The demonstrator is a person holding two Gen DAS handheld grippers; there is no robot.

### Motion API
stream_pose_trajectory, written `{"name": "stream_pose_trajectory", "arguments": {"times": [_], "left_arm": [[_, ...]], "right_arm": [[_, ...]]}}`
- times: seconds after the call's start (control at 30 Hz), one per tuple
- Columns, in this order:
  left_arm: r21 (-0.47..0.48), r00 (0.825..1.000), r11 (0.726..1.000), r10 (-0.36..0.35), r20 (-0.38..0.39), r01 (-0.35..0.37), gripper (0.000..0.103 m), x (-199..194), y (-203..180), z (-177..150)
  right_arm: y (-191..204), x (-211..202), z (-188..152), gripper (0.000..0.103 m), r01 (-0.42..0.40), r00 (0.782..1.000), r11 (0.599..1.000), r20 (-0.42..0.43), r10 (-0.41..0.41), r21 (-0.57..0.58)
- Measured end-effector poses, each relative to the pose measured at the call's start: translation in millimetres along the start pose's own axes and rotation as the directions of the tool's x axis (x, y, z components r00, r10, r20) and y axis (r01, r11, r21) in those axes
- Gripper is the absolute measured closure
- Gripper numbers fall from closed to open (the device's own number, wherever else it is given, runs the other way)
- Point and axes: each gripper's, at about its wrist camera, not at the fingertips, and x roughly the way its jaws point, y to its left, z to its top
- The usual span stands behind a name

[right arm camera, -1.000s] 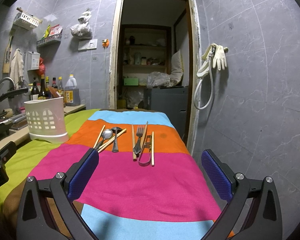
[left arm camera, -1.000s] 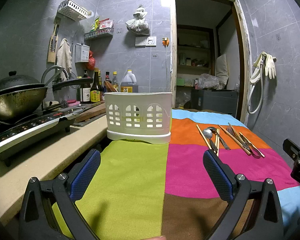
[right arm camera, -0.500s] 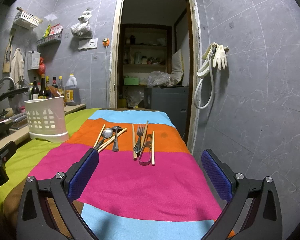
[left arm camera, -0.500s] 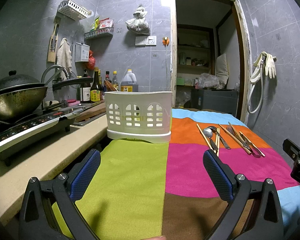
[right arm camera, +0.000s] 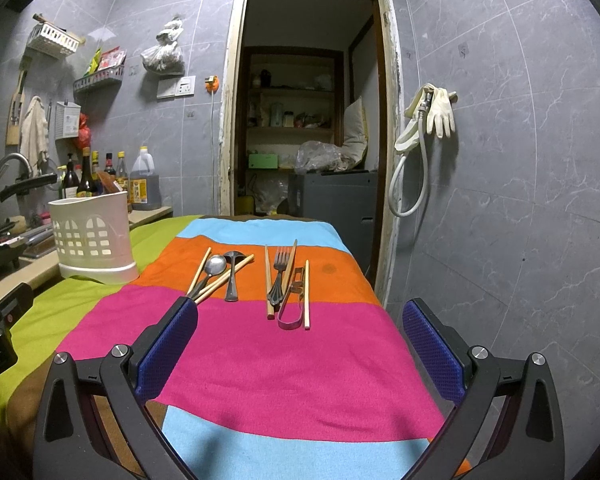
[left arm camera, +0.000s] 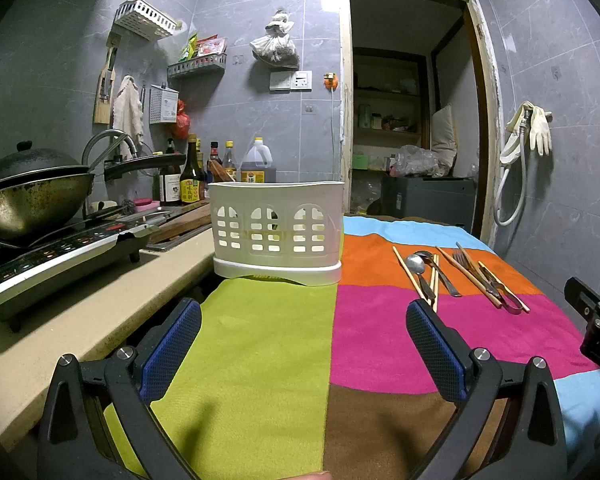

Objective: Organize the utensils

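Nothing is changing across the last second: the striped cloth (right arm camera: 260,360) is lying as before, with the white utensil holder (left arm camera: 278,232) standing at its far left edge. Both the left gripper (left arm camera: 300,344) and right gripper (right arm camera: 300,344) are still hovering with jaws spread wide and empty. The spoons (right arm camera: 216,266), fork (right arm camera: 280,276), chopsticks (right arm camera: 269,280) and tongs (right arm camera: 292,304) are lying well right of the holder, so sorting is not yet starting.

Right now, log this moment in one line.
left gripper: open, empty | right gripper: open, empty | utensils: lying on cloth | basket: upright, beside them
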Motion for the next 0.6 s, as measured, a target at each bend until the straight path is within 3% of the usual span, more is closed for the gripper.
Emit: {"name": "stream_pose_trajectory", "arguments": {"times": [0.6], "left_arm": [[0.004,1.0,1.0,0.012,-0.015,-0.012,0.002,8.8,-0.5,0.5]], "right_arm": [[6.3,7.3,-3.6,0.0,-0.003,1.0,1.0,0.01,0.003,-0.015]]}}
